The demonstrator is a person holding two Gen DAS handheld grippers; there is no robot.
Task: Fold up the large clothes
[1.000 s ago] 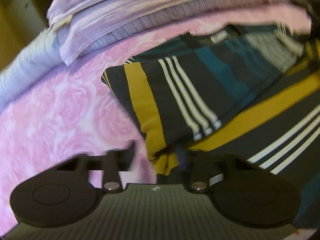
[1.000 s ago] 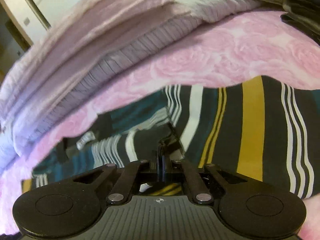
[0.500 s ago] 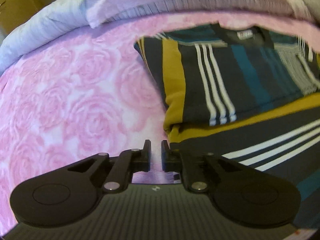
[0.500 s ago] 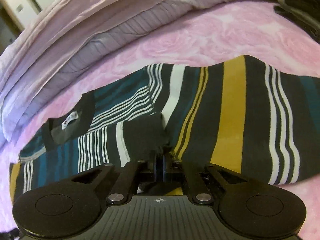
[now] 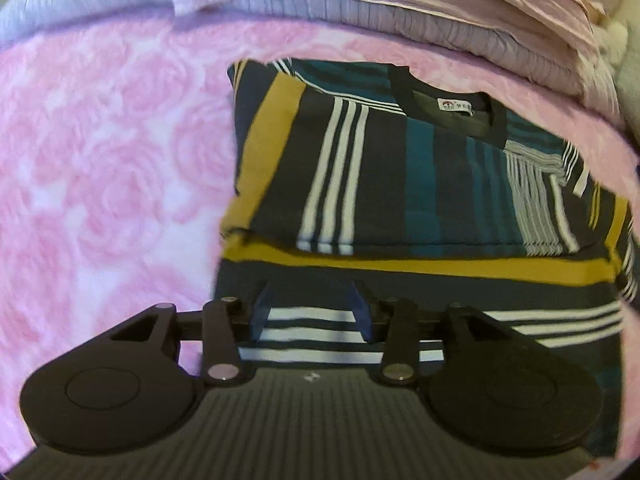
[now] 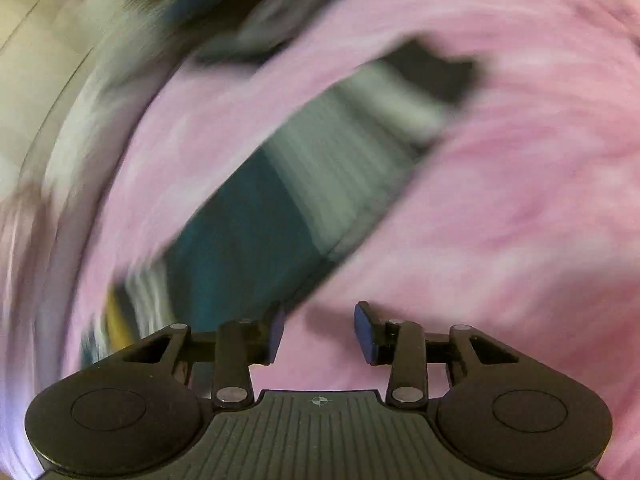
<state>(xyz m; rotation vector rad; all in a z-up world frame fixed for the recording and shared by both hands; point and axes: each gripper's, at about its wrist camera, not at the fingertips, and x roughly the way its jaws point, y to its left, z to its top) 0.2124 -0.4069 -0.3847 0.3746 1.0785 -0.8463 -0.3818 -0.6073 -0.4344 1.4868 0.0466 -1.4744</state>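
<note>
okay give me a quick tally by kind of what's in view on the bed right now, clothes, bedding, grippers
Striped shirt: 1
Pink rose-print blanket: 1
Stack of folded bedding: 1 stack; I cannot tell how many layers
Grippers: 2, left gripper and right gripper, both with jaws opening and nothing between them
Total: 5

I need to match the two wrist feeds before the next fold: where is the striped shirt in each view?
Left wrist: the striped shirt fills centre and right, collar toward the top, running under the opening left tongs.
Right wrist: blurred, a diagonal band left of centre; nothing between the opening right tongs.
Shared landmark: the pink rose blanket.
</note>
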